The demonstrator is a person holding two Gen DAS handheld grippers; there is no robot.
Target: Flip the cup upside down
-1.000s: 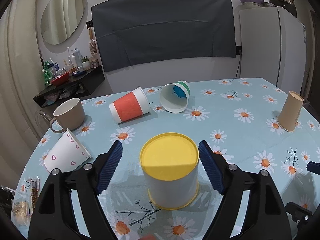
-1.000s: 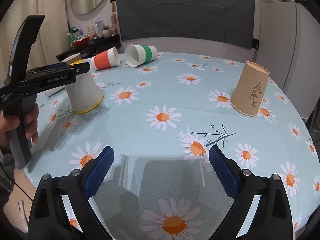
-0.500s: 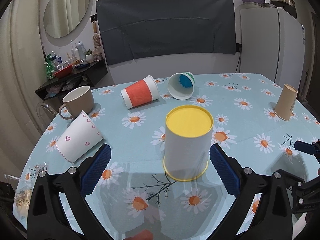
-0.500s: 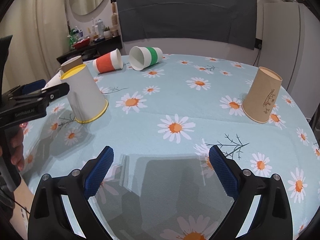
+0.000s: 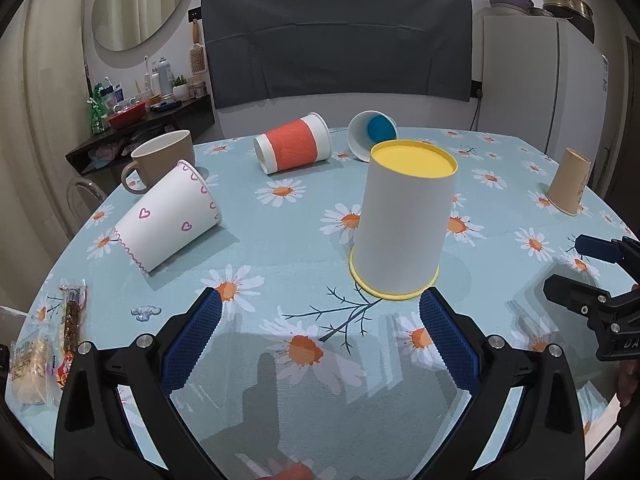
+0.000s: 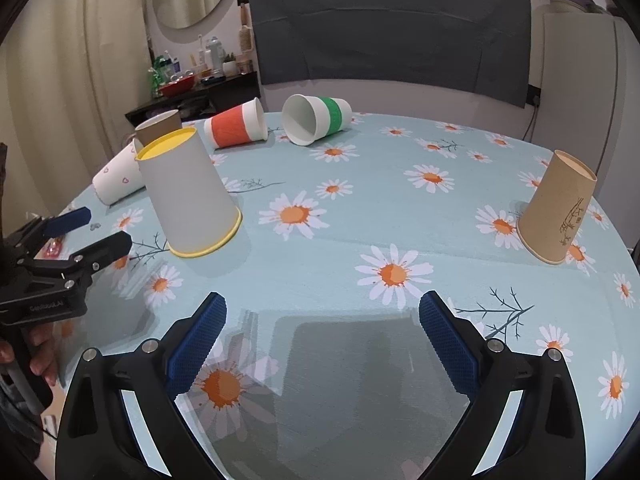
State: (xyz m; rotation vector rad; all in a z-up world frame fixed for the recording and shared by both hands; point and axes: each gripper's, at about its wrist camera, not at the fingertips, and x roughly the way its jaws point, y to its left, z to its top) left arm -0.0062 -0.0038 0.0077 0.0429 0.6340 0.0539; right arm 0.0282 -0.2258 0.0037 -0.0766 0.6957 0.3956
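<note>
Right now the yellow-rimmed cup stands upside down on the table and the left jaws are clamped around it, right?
Not quite. The cup does stand upside down, but the left gripper is open and clear of it, as the left wrist view shows.

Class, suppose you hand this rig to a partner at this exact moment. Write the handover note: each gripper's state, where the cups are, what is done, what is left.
Left gripper: open, empty, just short of the yellow-rimmed cup.
Right gripper: open, empty, over bare tablecloth.
Done: yellow-rimmed cup and brown paper cup stand mouth-down.
Left: heart cup, orange-banded cup and green-banded cup lie on their sides; the beige mug stands upright. The heart cup looks nearest the left gripper.
</note>
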